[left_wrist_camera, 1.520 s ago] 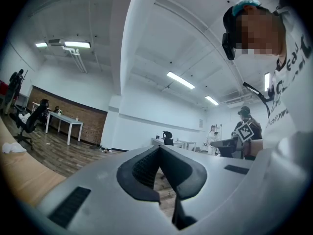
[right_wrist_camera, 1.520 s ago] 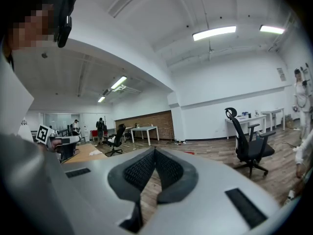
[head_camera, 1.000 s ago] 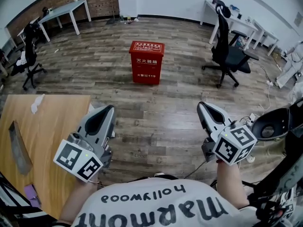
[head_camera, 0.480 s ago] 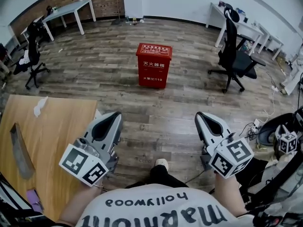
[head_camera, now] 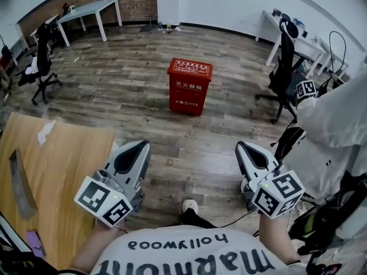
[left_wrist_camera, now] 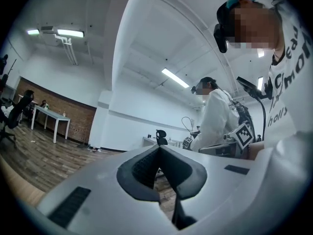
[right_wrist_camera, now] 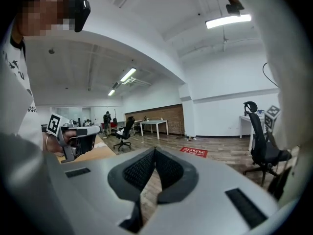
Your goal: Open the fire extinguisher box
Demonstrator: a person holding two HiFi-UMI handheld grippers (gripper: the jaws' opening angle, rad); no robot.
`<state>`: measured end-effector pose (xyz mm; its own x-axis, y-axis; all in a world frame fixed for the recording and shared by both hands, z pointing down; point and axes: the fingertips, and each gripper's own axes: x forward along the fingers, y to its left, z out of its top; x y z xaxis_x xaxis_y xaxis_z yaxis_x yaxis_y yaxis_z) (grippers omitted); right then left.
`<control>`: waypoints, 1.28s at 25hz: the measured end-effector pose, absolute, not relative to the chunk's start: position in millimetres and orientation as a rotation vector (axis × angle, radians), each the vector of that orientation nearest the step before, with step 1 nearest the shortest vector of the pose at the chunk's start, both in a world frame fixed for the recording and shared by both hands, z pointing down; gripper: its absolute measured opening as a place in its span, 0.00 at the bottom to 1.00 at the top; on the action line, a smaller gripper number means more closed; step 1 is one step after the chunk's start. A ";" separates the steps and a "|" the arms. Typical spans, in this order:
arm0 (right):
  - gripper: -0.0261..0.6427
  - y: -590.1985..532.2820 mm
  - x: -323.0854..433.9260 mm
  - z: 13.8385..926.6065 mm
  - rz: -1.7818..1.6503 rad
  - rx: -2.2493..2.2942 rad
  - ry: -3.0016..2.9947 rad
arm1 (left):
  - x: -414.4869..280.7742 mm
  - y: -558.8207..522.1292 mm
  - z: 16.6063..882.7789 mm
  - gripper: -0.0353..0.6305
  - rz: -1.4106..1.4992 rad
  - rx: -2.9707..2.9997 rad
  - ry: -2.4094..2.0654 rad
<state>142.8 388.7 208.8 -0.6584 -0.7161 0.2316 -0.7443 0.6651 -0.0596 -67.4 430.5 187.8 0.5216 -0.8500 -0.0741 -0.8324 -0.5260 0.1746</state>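
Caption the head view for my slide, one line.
Left gripper and right gripper, jaws shut and empty, point toward the closed red fire extinguisher box standing on the wood floor.

Fire extinguisher box (head_camera: pixel 190 86) on floor (head_camera: pixel 126 99), centre, well ahead of left gripper (head_camera: pixel 143 146) and right gripper (head_camera: pixel 241 147). Office chair (head_camera: pixel 285 69) right of box. Wooden table (head_camera: pixel 57 165) just left of left gripper. Desk (head_camera: pixel 92 9) back left.

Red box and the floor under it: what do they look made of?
The red box looks like painted sheet metal: flat panels, crisp edges, even red coat with white lettering; plastic is possible. The floor looks like matte grey-brown wood planks with visible seams and grain, perhaps laminate or vinyl.
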 end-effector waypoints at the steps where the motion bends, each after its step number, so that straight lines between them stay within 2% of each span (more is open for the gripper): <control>1: 0.05 383.3 145.5 210.7 0.228 1.192 -2.685 | -65.3 424.3 189.1 0.04 -0.231 2.632 -1.462; 19: 0.05 262.7 196.2 214.3 0.255 1.177 -2.726 | -18.3 308.1 203.3 0.05 -0.206 2.600 -1.521; 32: 0.05 184.9 200.5 248.2 0.353 1.235 -2.638 | -33.2 223.0 224.1 0.04 -0.255 2.541 -1.475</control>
